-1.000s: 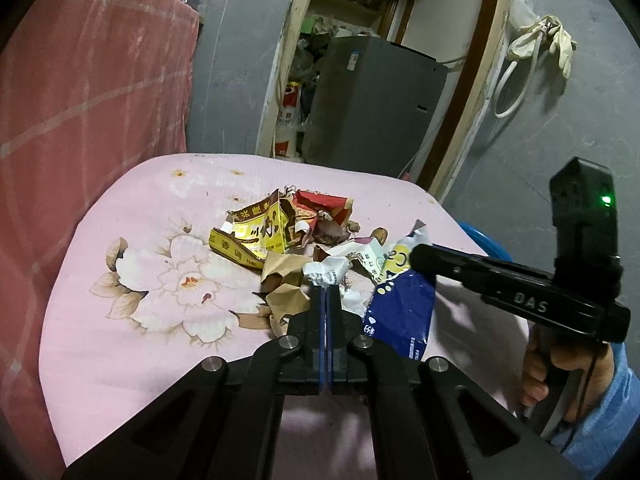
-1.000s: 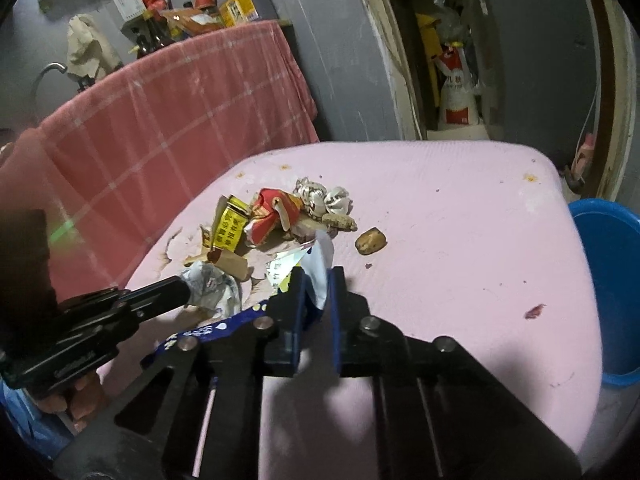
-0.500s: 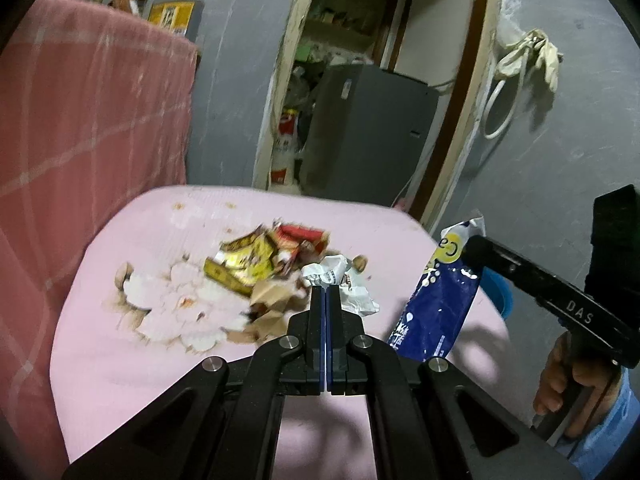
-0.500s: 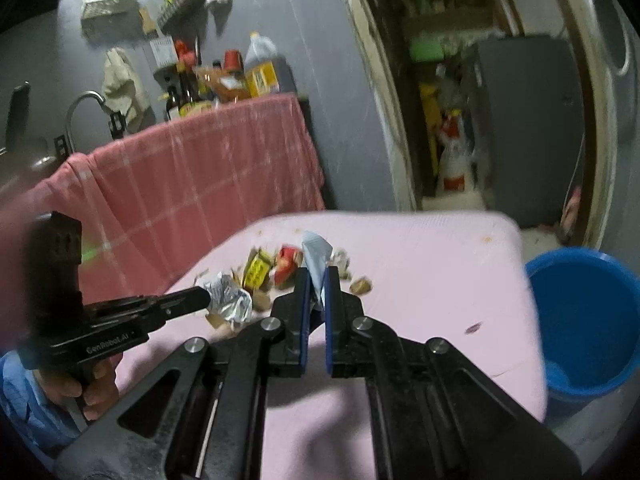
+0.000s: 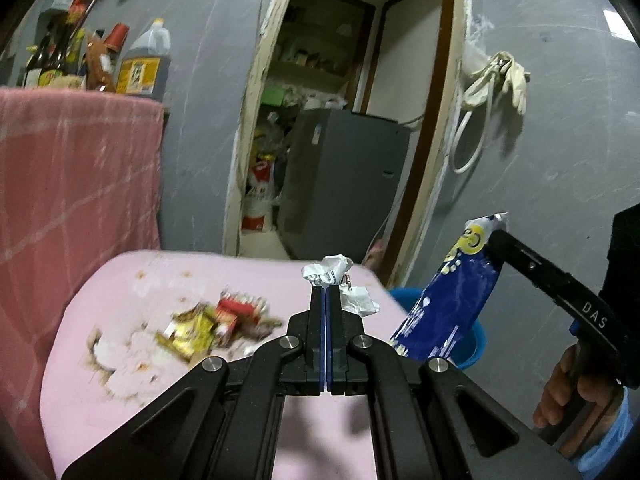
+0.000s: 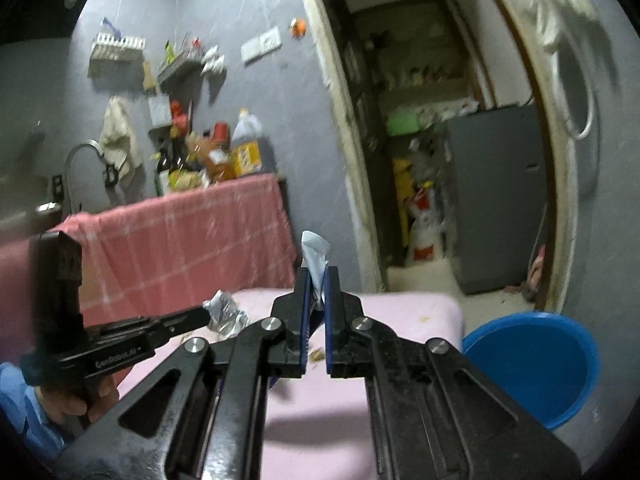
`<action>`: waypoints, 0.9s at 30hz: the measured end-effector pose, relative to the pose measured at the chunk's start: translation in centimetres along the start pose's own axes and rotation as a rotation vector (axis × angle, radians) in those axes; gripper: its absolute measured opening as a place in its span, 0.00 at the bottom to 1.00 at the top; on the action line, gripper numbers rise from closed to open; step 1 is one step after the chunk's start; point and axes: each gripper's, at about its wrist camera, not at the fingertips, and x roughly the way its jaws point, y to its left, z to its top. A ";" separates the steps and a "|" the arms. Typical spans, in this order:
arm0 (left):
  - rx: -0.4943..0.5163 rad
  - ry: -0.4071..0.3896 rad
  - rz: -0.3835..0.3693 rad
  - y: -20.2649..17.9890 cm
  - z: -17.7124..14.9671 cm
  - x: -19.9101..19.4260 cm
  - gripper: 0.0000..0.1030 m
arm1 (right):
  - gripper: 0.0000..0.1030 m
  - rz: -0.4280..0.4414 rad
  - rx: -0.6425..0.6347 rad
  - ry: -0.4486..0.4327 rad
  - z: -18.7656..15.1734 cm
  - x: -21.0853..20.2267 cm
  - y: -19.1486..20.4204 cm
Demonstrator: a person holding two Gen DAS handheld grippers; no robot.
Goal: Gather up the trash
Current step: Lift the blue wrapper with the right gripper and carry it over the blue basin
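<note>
In the left wrist view, the left gripper (image 5: 325, 292) is seen low in the centre, pressed together on a crumpled white wrapper (image 5: 340, 280) held above the pink table (image 5: 132, 280). At the right edge, the right gripper (image 5: 494, 236), lettered "DAS", pinches a blue packet (image 5: 448, 296) by its top. Blurred wrappers (image 5: 212, 324) lie on the table at centre left. In the right wrist view, the packet's silvery end (image 6: 316, 256) is clamped between the nearly closed jaws, and "GenRobot.AI" is read on the left gripper (image 6: 206, 314) at lower left. Only here is the blue bucket (image 6: 532, 360) shown nearly whole, at lower right.
</note>
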 end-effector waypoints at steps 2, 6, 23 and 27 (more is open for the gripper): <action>0.005 -0.030 -0.013 -1.0 0.8 0.3 0.00 | 0.06 -0.040 -0.013 -0.054 1.0 -0.9 -0.6; 0.031 -0.094 -0.049 -3.4 2.8 1.5 0.00 | 0.06 -0.127 -0.060 -0.134 2.8 -2.1 -1.8; 0.113 -0.032 -0.243 -13.1 6.0 13.4 0.00 | 0.06 -0.523 -0.006 -0.160 4.3 -3.5 -13.2; 0.093 0.064 -0.250 -14.1 5.1 16.9 0.00 | 0.06 -0.557 0.048 -0.112 3.0 -3.4 -15.7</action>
